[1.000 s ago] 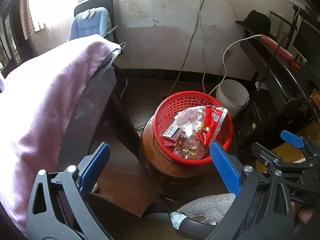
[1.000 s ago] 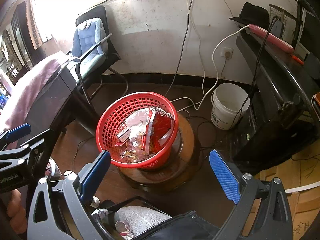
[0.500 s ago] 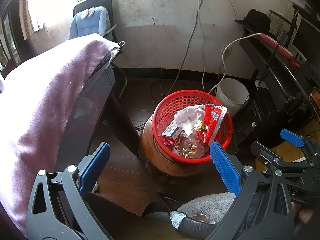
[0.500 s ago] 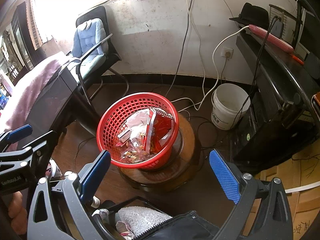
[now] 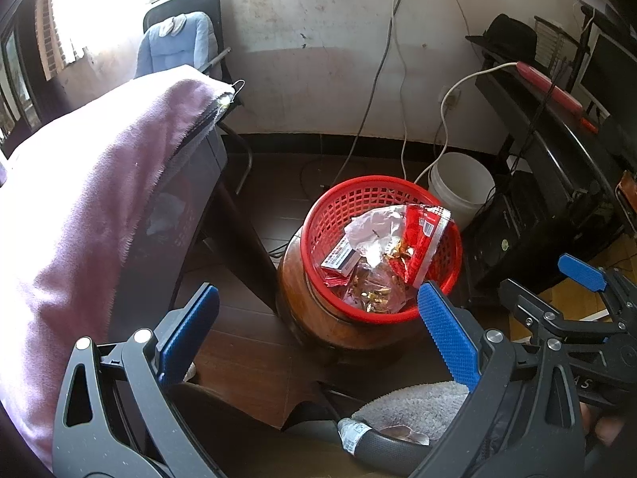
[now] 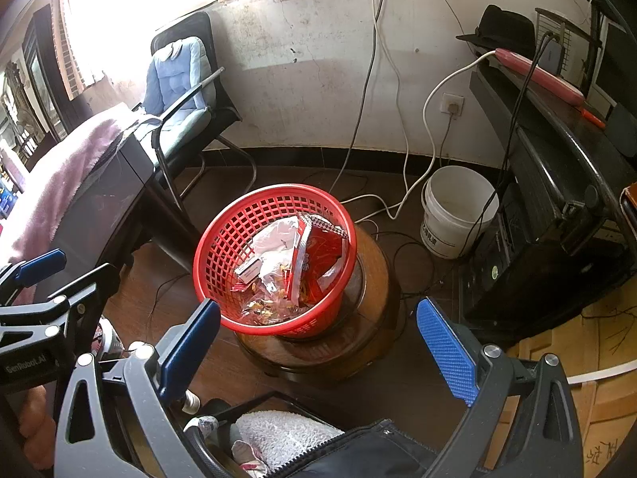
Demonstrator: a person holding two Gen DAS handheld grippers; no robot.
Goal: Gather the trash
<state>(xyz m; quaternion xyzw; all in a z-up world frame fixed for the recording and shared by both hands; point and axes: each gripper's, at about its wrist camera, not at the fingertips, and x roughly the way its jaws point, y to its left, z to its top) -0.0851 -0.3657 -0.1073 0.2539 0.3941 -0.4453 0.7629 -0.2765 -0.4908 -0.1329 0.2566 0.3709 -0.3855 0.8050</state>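
Little had moved since the earlier frames: both views sat almost as before, the basket shifted only slightly in each. Left gripper (image 5: 318,330) hung wide open and empty above the floor, and right gripper (image 6: 318,342) was likewise spread wide, holding nothing. Red basket (image 6: 223,247) stood on a round wooden stool (image 6: 374,342), tilted a little, already loaded with trash: a red snack bag (image 5: 422,239), crumpled clear wrapper (image 6: 274,239), a small carton (image 5: 338,258). Red bag stood up past the rim on the far side. Judged risks: a careless reach would catch the rim and tip the basket off the stool, since it sat off-centre and leaning; loose wrappers could spill or blow out if it were jolted. Cables (image 6: 382,207) trailed over the floor just beside the stool and near the white bucket (image 6: 458,215), a snag hazard for anything carried low.
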